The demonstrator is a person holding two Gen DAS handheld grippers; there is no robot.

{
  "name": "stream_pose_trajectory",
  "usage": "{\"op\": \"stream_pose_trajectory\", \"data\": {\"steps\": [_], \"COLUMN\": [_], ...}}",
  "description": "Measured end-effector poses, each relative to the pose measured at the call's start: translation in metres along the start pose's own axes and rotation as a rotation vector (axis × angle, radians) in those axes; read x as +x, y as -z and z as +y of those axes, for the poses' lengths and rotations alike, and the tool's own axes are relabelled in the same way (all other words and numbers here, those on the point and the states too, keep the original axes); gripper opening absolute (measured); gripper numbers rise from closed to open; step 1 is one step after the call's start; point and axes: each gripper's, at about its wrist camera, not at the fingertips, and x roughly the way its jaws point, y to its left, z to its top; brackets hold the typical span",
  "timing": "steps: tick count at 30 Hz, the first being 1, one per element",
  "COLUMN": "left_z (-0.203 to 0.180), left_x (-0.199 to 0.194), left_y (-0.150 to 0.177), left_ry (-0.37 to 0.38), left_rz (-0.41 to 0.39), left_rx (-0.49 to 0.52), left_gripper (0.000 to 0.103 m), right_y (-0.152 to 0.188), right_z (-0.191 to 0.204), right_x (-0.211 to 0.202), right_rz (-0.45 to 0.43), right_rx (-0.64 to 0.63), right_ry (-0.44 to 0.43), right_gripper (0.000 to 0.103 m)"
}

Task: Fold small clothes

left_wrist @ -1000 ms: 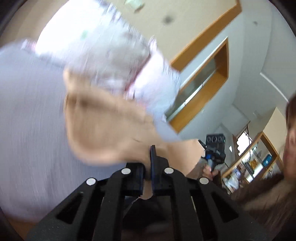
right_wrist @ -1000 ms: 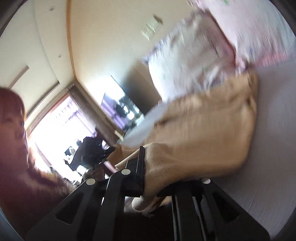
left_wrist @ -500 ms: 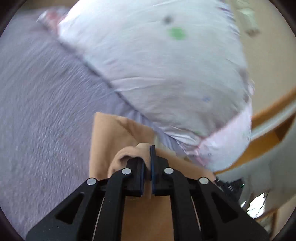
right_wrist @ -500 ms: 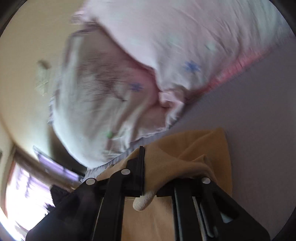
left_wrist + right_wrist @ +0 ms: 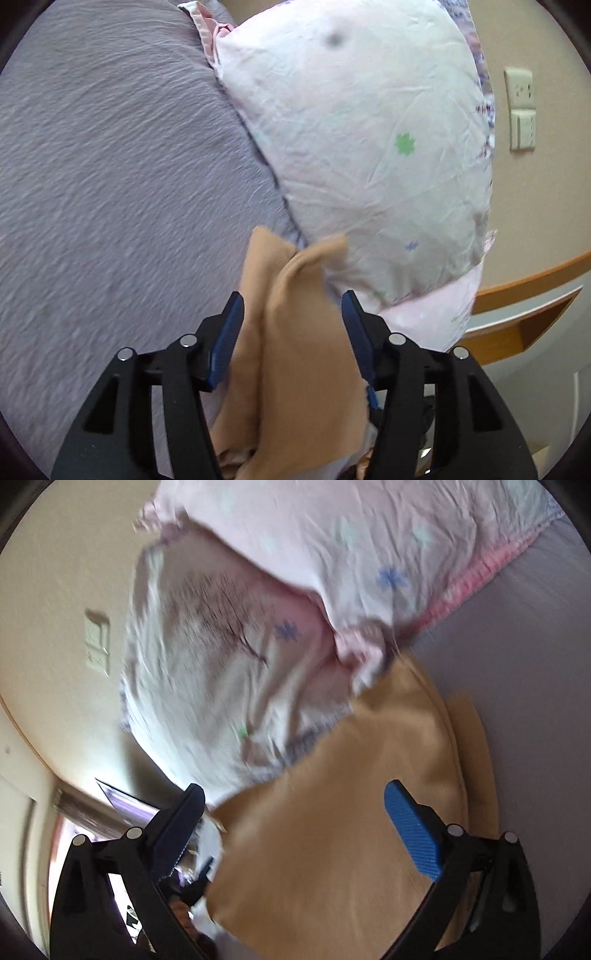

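A small tan garment point(image 5: 295, 332) lies on the lilac bed sheet point(image 5: 110, 184), its far end against a pillow. In the left wrist view it lies between the jaws of my left gripper point(image 5: 291, 314), which is open and not pinching it. In the right wrist view the same tan garment point(image 5: 351, 812) spreads under and between the jaws of my right gripper point(image 5: 295, 801), which is wide open. Its folded edge runs along the right side. The garment's near end is hidden below both grippers.
A large white pillow point(image 5: 369, 129) with small flower prints stands just beyond the garment, and a pink-trimmed pillow point(image 5: 369, 535) lies over it. A beige wall with a switch plate point(image 5: 521, 110) and a wooden ledge point(image 5: 517, 325) lies behind.
Both grippers were shut on the tan garment and carried it toward the pillows. Now both have opened and let it go on the sheet.
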Motion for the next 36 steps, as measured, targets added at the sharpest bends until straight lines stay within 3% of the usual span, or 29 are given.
{"op": "stream_pose_trajectory", "data": {"steps": [3,6,10,11,12,14,15,19,24,27,30,32,34,36], "left_z": [0.000,0.000,-0.022,-0.027,-0.029,-0.026,-0.025,-0.046,-0.144,-0.209,-0.253,-0.263,-0.261,-0.257], "left_x": [0.003,0.007,0.017,0.019,0.024,0.027,0.029,0.019,0.031,0.077,0.154,0.205,0.229,0.222], "left_y": [0.015,0.029,0.050,0.056,0.061,0.070,0.071,0.066,0.086,0.126,0.183,0.216,0.235,0.234], "left_ry": [-0.076,-0.138,-0.239,-0.257,-0.265,-0.293,-0.285,-0.207,-0.073,0.037,0.109,0.132,0.172,0.208], "left_rz": [0.047,0.097,0.098,0.098,0.113,0.120,0.125,0.096,0.093,0.176,0.331,0.479,0.586,0.584], "left_rx": [0.060,0.128,0.279,0.302,0.306,0.282,0.264,0.248,0.428,0.550,0.635,0.648,0.605,0.603], "left_gripper": [0.055,0.056,0.059,0.056,0.041,0.026,0.020,0.018,0.017,0.017,0.020,0.023,0.023,0.023], "right_y": [0.011,0.013,0.009,0.009,0.008,0.008,0.007,0.003,0.000,-0.001,-0.003,-0.004,-0.006,-0.006], "right_z": [-0.003,-0.015,-0.021,-0.021,-0.022,-0.026,-0.025,-0.028,-0.028,-0.034,-0.042,-0.050,-0.057,-0.065], "right_x": [-0.013,-0.024,-0.030,-0.032,-0.033,-0.036,-0.036,-0.047,-0.073,-0.085,-0.091,-0.095,-0.101,-0.104], "right_rz": [-0.057,-0.099,-0.118,-0.121,-0.123,-0.130,-0.134,-0.171,-0.260,-0.309,-0.326,-0.329,-0.337,-0.344], "right_rx": [-0.054,-0.022,0.003,0.005,0.010,0.028,0.036,0.071,0.062,0.072,0.089,0.094,0.097,0.140], "right_ry": [-0.008,-0.071,-0.088,-0.094,-0.103,-0.129,-0.137,-0.182,-0.182,-0.150,-0.111,-0.065,0.002,-0.007], "right_gripper": [0.100,0.100,0.100,0.100,0.100,0.100,0.100,0.100,0.100,0.100,0.100,0.100,0.100,0.100]}}
